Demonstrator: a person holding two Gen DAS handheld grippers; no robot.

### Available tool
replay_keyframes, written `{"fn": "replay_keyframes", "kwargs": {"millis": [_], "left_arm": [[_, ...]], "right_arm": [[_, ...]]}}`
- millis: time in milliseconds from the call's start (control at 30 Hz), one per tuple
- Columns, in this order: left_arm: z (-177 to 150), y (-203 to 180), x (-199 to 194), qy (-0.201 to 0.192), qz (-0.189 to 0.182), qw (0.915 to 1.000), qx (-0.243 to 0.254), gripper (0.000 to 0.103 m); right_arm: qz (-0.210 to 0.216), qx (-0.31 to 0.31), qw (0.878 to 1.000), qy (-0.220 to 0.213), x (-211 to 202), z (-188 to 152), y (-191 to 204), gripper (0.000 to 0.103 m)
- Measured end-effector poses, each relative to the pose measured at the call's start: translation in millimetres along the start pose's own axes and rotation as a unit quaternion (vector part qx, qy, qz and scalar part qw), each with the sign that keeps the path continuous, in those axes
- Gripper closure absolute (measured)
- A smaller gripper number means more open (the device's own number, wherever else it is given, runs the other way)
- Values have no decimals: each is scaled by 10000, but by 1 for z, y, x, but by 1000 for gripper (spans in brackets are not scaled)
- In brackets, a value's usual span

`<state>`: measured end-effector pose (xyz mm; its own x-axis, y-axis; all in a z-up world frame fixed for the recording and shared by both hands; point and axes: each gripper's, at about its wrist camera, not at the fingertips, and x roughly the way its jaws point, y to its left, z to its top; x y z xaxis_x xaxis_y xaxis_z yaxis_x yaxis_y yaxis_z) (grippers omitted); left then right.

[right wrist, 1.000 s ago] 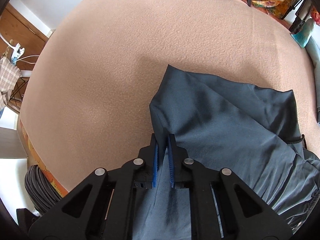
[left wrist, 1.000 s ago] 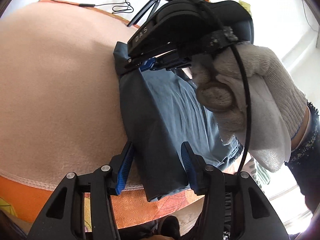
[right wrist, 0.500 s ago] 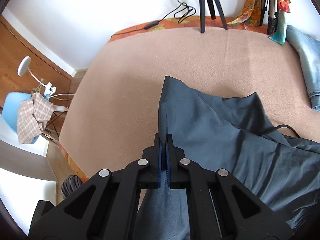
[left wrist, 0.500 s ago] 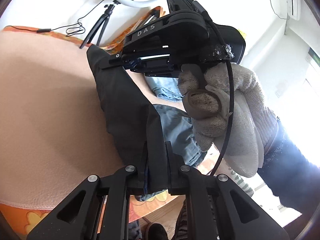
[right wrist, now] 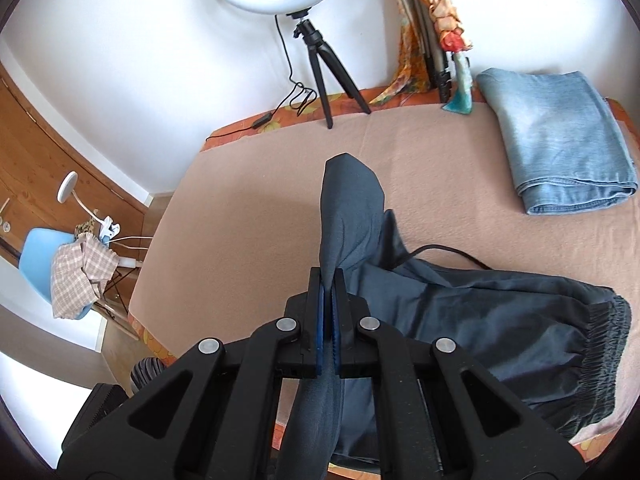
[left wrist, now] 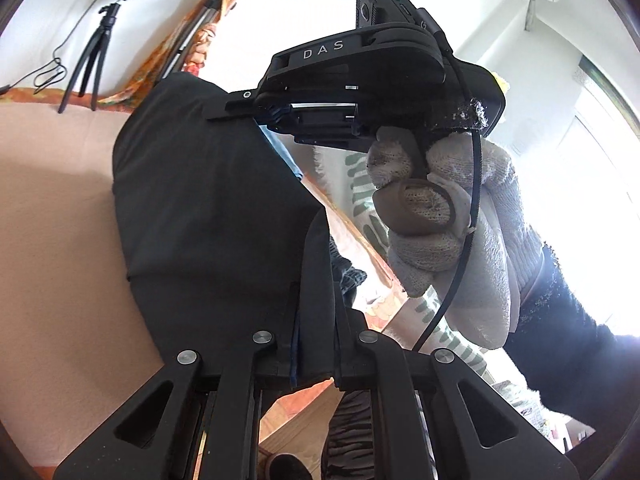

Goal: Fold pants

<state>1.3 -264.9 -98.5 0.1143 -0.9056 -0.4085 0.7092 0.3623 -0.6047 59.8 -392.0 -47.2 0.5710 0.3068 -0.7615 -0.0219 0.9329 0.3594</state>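
Note:
The dark grey pants (right wrist: 480,320) lie partly on the pink blanket (right wrist: 248,216), elastic waistband at the right (right wrist: 604,344). My right gripper (right wrist: 329,280) is shut on the leg end and holds it up off the blanket. My left gripper (left wrist: 316,292) is shut on the other corner of the same leg end (left wrist: 208,200), which hangs dark between the two grippers. The right gripper also shows in the left wrist view (left wrist: 256,110), held by a gloved hand (left wrist: 448,232), clamped on the cloth's far corner.
Folded light blue jeans (right wrist: 560,144) lie at the blanket's far right. A ring light on a tripod (right wrist: 316,64) stands at the far edge with its cable. A blue chair with a checked cloth (right wrist: 76,272) stands off the left side.
My left gripper shut on the near corner of the leg end. Both grippers have lifted the leg end well up off the blanket and tilted upward.

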Motion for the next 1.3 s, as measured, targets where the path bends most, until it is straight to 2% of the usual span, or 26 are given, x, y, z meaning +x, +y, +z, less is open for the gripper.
{"fn": "replay_keyframes", "kwargs": {"millis": [200, 400, 667, 833, 1067, 1300], "left_arm": [[24, -20, 52, 261, -286, 9990, 241, 94], [33, -38, 104, 569, -517, 9962, 406, 94], [35, -57, 170, 960, -801, 9910, 488, 94], [35, -64, 201, 1146, -754, 9884, 657, 94], [27, -66, 218, 1445, -578, 9838, 889, 93], [12, -72, 198, 1673, -452, 9779, 1165, 79]], "right_arm": [[-305, 96, 9994, -160, -32, 0, -47, 99], [-591, 339, 9974, -227, -55, -5, -102, 99], [-963, 594, 9935, -89, -64, -17, -175, 99], [-1245, 615, 9903, 78, -55, -23, -211, 99], [-1322, 879, 9869, 272, -26, -37, -252, 99], [-1447, 892, 9849, 340, -5, -42, -269, 99]]}}
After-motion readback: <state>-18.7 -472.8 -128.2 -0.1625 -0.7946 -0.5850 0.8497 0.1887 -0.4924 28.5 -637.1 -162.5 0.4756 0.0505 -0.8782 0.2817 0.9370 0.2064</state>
